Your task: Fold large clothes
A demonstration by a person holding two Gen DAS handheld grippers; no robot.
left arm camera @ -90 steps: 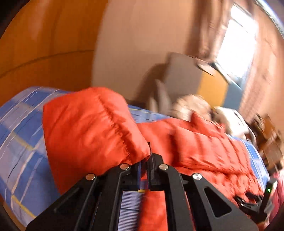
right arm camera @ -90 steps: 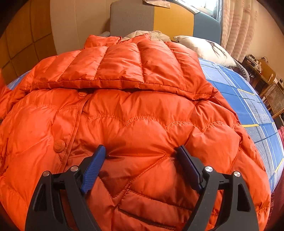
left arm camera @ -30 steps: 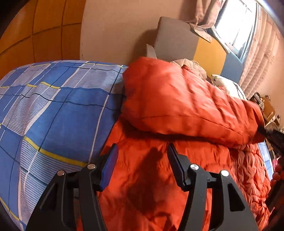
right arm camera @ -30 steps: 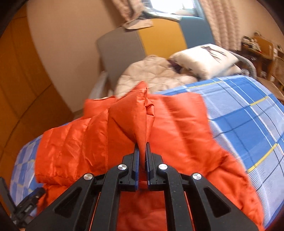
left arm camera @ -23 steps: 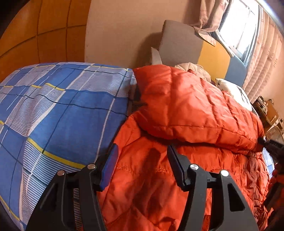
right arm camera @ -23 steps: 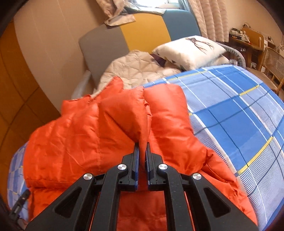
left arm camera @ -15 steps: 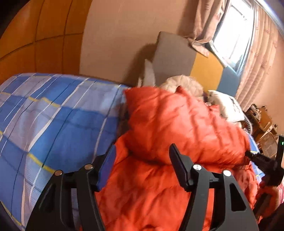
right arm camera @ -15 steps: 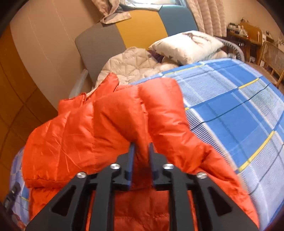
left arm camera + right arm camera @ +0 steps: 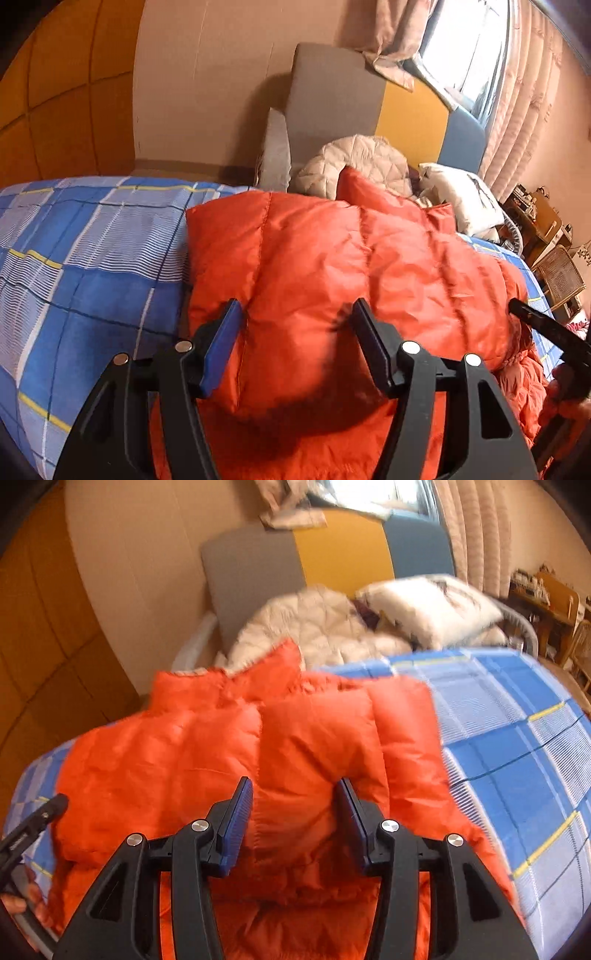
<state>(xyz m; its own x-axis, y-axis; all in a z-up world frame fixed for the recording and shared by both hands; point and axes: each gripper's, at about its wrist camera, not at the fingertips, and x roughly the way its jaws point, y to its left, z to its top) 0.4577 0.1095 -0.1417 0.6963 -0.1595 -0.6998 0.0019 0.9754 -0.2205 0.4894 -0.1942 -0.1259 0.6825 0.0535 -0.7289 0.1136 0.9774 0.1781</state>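
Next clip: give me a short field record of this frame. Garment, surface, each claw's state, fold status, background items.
garment: orange puffer jacket, top part folded over its lower part
surface: bed with blue plaid sheet
left claw: open, over the folded layer, nothing gripped
right claw: jaws opening, jacket fabric between them, not pinched
fold status: one fold laid; not yet compact
background: beige quilted coat, white pillow, headboard

Left side of left wrist view: bare blue plaid bedspread (image 9: 85,266), passable.
Centre: puffed orange jacket (image 9: 332,266) fills the path.
Top: beige quilt (image 9: 354,162), white pillow (image 9: 461,206) and headboard (image 9: 332,107) block.
Right side of right wrist view: bedspread open.
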